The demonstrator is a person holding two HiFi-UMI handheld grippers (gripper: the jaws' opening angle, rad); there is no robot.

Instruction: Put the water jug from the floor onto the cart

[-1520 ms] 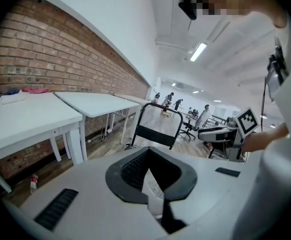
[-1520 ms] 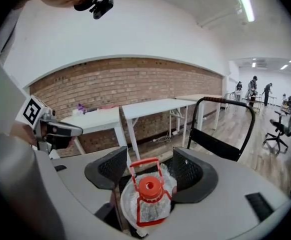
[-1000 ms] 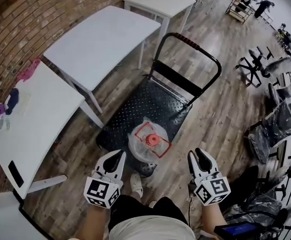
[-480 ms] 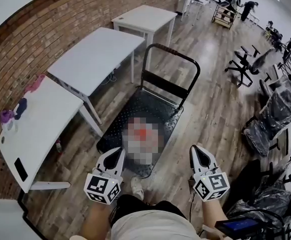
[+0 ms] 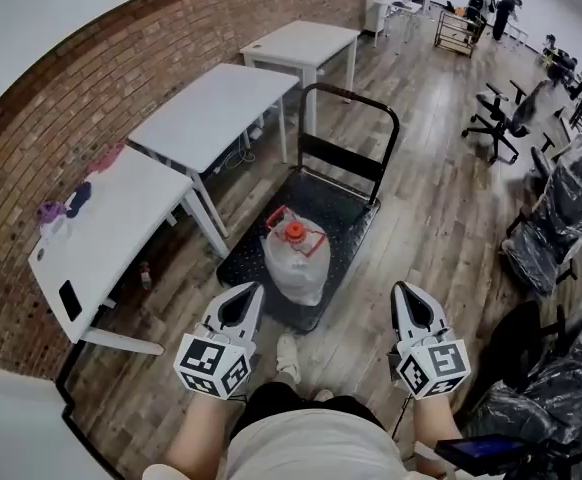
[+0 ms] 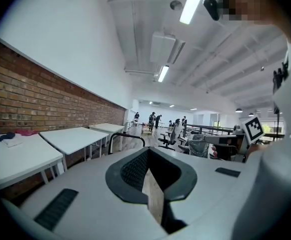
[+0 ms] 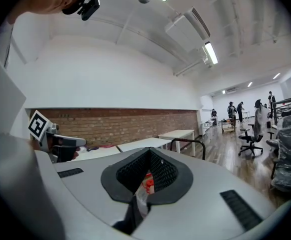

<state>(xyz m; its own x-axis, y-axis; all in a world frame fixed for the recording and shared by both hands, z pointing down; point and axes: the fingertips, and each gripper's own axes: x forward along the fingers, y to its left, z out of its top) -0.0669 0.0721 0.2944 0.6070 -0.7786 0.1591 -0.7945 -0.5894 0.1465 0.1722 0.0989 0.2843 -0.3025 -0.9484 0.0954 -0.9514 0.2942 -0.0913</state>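
White jaws of the left gripper (image 5: 251, 291) and the right gripper (image 5: 403, 290) were pressed together on nothing, drawn back and raised from a second earlier. Ahead and between them, well apart, the water jug (image 5: 296, 260) stood upright on the cart (image 5: 339, 208), so the task looked finished.

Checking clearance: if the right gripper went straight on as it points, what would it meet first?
Probably nothing close: the right gripper points about level, above the water jug on the cart. The cart handle lies nearest its line, though depth is unclear.
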